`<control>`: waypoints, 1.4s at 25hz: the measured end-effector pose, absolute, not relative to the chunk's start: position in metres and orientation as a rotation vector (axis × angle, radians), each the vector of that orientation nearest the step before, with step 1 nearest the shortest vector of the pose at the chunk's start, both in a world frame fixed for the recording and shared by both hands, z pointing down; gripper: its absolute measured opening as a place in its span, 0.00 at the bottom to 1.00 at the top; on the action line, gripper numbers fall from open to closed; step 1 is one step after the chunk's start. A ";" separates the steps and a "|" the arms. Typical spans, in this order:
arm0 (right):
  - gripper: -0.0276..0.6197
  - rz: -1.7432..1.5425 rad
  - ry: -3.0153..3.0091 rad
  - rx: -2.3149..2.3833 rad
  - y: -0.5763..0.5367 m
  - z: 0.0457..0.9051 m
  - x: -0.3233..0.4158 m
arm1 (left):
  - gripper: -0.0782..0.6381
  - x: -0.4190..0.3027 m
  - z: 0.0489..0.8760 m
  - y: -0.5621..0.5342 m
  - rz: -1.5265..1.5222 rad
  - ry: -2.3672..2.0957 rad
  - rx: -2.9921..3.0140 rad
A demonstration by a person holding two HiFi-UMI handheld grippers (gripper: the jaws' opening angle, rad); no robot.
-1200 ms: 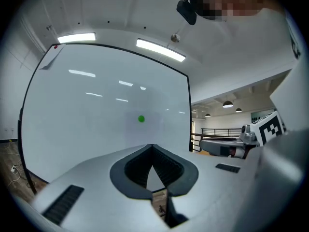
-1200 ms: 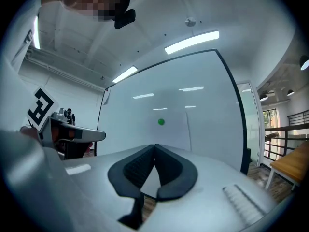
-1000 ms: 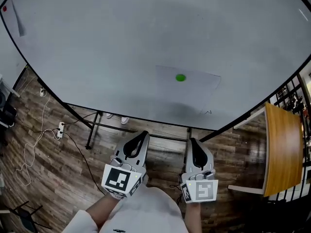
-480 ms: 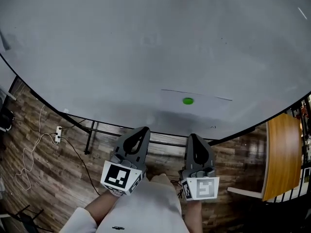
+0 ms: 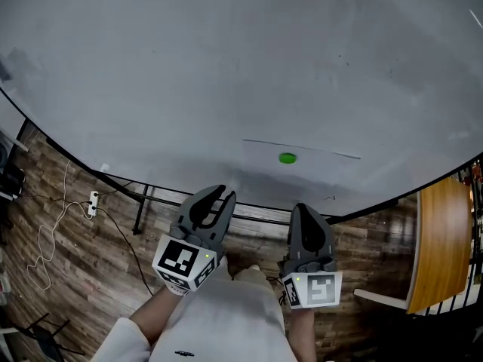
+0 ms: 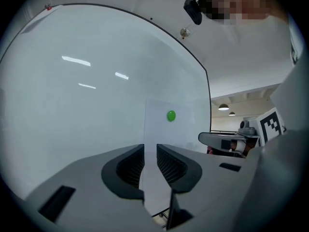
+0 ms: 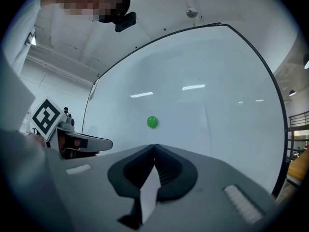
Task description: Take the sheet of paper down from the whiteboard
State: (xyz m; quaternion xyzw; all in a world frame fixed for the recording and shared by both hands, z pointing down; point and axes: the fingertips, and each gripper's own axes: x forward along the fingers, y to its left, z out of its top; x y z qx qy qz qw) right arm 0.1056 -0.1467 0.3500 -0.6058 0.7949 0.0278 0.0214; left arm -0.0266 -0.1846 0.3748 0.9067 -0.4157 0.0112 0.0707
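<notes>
A white sheet of paper hangs on the whiteboard, pinned near its top edge by a round green magnet. Both grippers point level at the board, a little short of it and below the sheet. My left gripper has its jaws opening, with nothing between them; in the left gripper view the sheet and magnet lie beyond its jaws. My right gripper is shut and empty; ahead of it are the magnet and the sheet.
The whiteboard's black frame and stand legs rise from a wooden floor. A power strip with cables lies on the floor at left. A wooden tabletop and a black railing are at the right.
Both grippers have moved closer to the whiteboard and the board fills more of the head view. The left gripper's jaws, shut before, have parted. The right stays shut.
</notes>
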 end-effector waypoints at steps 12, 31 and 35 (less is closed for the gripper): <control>0.06 0.102 2.447 -1.920 -0.165 0.349 0.115 | 0.27 0.000 0.383 -0.220 0.052 -1.113 2.761; 0.06 0.099 2.428 -1.941 -0.166 0.349 0.123 | 0.27 0.014 0.367 -0.227 0.031 -1.100 2.825; 0.06 0.110 2.432 -1.931 -0.169 0.344 0.125 | 0.26 0.012 0.368 -0.229 0.022 -1.119 2.807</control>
